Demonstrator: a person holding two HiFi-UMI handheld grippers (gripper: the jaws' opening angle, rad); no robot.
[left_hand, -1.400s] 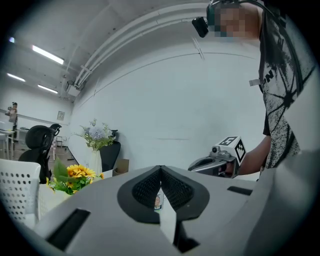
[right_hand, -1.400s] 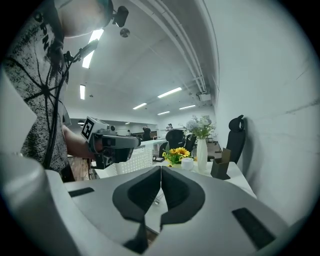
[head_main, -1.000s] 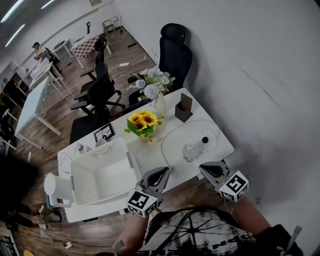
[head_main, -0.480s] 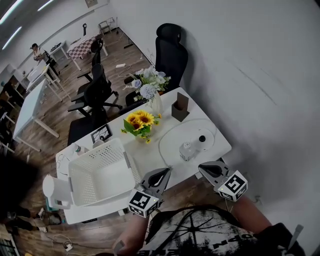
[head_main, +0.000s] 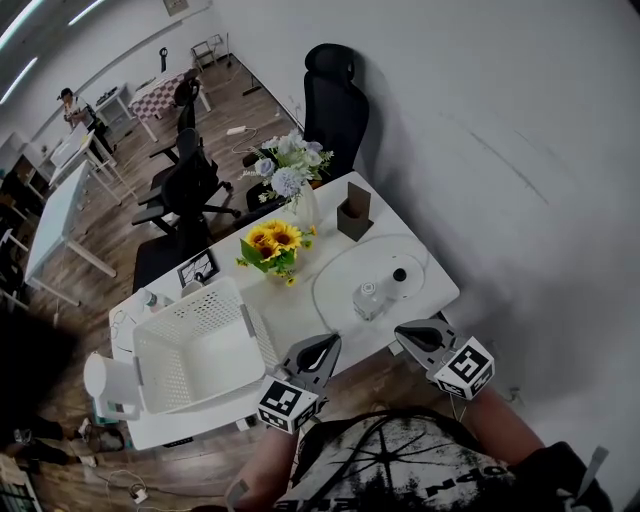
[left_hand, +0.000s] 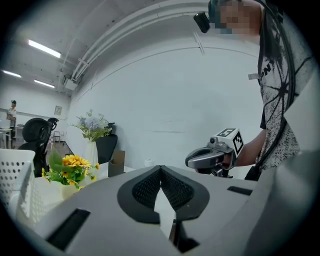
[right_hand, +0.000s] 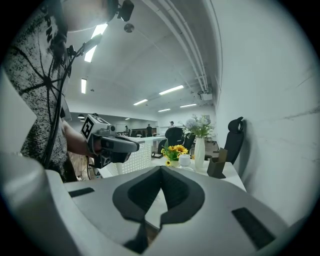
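Left claw (head_main: 320, 348) and right claw (head_main: 413, 332), both closed and empty, remain at the counter's (head_main: 300, 305) near edge.

no readable text, markers bear only patterns

Small items (head_main: 368, 298) on round mat (head_main: 335, 280) too small to identify; table (head_main: 290, 306) edge partly behind left hand-held gripper (head_main: 324, 345).
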